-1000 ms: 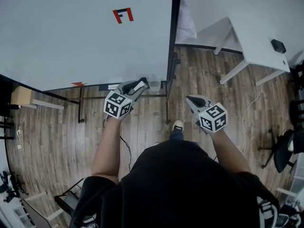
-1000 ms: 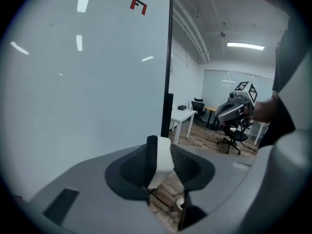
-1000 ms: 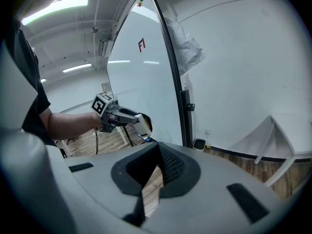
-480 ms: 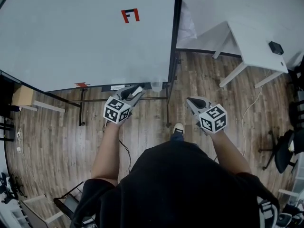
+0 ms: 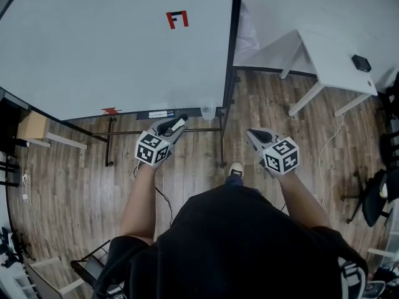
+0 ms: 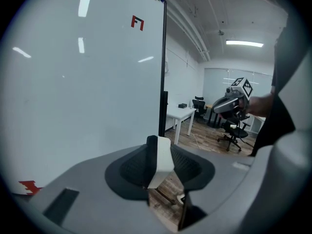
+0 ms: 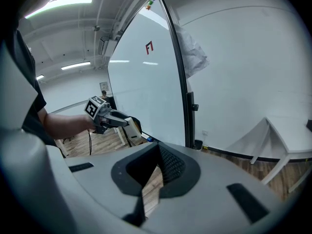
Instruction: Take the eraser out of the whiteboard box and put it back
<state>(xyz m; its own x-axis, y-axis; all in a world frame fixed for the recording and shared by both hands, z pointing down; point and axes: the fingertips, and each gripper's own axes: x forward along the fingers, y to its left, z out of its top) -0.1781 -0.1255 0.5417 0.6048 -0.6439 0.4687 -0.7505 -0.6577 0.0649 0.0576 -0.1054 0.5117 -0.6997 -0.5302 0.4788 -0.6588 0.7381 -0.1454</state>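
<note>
My left gripper (image 5: 179,122) is shut on the eraser (image 5: 177,125), a white block with a dark back. In the left gripper view the eraser (image 6: 161,160) stands upright between the pads. It hangs a little below and left of the small clear whiteboard box (image 5: 207,111), which is fixed at the bottom edge of the whiteboard (image 5: 112,48). My right gripper (image 5: 254,133) floats to the right over the wooden floor, shut and holding nothing. The right gripper view shows its jaws (image 7: 157,150) meeting, and the left gripper (image 7: 130,126) with the eraser beyond them.
The whiteboard's black frame post (image 5: 229,61) and its stand bar (image 5: 156,131) lie just ahead. A white desk (image 5: 336,52) stands at the far right, with a black office chair (image 5: 374,195) near the right edge. My shoe (image 5: 234,168) is on the floor.
My left gripper has drawn back from the box with the eraser, toward me and slightly left. The right gripper has hardly shifted.
</note>
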